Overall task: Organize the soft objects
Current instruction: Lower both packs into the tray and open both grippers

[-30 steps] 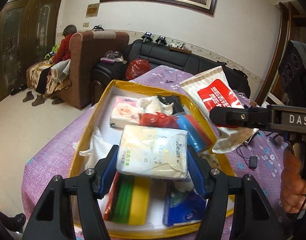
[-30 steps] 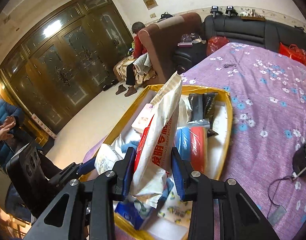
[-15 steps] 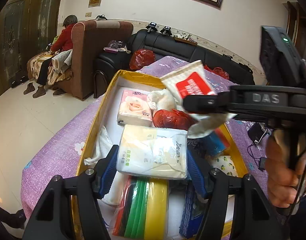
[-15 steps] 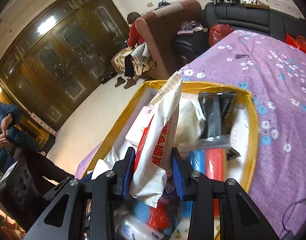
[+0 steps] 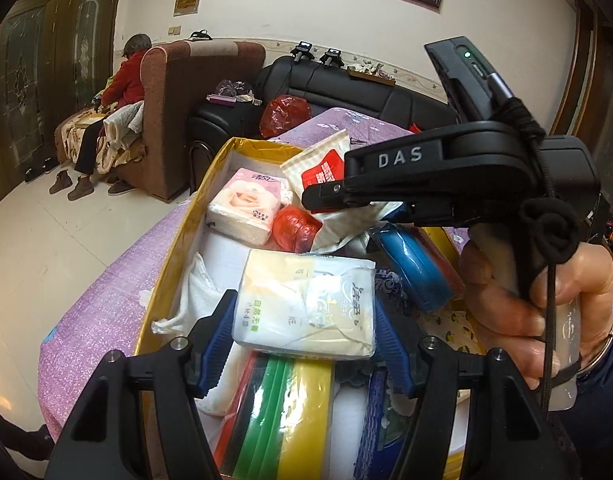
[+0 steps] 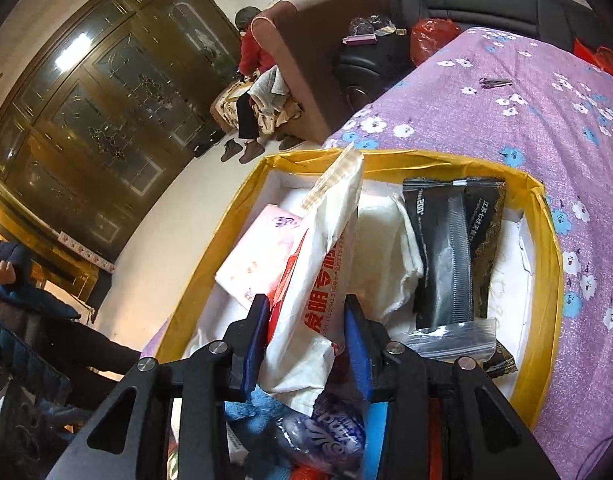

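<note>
While gripped over the yellow box [image 5: 186,240], seen from the left wrist:
Left gripper [image 5: 304,340]: clamped by both blue pads on cream tissue pack [image 5: 306,304], held above the coloured strips [image 5: 282,412].
Box contents: pink tissue pack [image 5: 244,210], red bundle [image 5: 296,226], blue roll [image 5: 412,268].
Right gripper [image 5: 326,194]: side-on, gripped by a hand [image 5: 538,304].

From the right wrist:
Right gripper [image 6: 306,344]: jaws opening, white-and-red wipes pack [image 6: 322,276] upright between them, left pad touching, right pad just beside.
Beyond the pack: white cloth [image 6: 386,252], black packet [image 6: 450,248], purple floral tablecloth [image 6: 526,120].
</note>
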`<action>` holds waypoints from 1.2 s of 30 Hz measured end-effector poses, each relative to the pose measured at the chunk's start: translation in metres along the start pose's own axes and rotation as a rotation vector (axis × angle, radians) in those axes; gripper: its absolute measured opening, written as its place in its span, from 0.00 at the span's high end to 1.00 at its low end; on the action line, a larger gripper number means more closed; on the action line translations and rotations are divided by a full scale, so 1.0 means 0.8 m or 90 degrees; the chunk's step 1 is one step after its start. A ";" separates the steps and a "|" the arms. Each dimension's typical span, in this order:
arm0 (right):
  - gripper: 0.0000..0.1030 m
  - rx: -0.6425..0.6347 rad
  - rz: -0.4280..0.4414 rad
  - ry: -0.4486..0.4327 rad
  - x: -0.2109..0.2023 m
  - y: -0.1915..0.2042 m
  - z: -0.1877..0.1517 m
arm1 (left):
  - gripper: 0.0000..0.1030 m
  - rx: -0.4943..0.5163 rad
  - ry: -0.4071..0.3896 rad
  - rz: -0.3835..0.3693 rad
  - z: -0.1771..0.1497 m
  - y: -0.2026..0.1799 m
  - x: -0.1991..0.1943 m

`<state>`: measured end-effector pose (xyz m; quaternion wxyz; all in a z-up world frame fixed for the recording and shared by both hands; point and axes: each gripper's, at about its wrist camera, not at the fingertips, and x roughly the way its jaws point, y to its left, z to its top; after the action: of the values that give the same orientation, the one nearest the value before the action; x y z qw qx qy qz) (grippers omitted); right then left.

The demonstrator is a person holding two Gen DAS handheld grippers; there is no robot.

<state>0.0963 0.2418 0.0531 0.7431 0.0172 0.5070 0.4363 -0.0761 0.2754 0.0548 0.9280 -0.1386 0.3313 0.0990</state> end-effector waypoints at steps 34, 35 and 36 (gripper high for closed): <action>0.54 -0.040 -0.049 -0.024 -0.025 0.005 -0.025 | 0.36 0.076 -0.050 0.108 -0.011 -0.042 -0.009; 0.54 -0.040 -0.049 -0.024 -0.025 0.004 -0.025 | 0.36 0.076 -0.050 0.109 -0.010 -0.042 -0.009; 0.54 -0.040 -0.048 -0.024 -0.026 0.004 -0.025 | 0.36 0.075 -0.049 0.109 -0.010 -0.042 -0.009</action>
<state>0.0764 0.2213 0.0603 0.7685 -0.0173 0.4794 0.4234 -0.0774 0.2407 0.0600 0.9348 -0.0509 0.3110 0.1636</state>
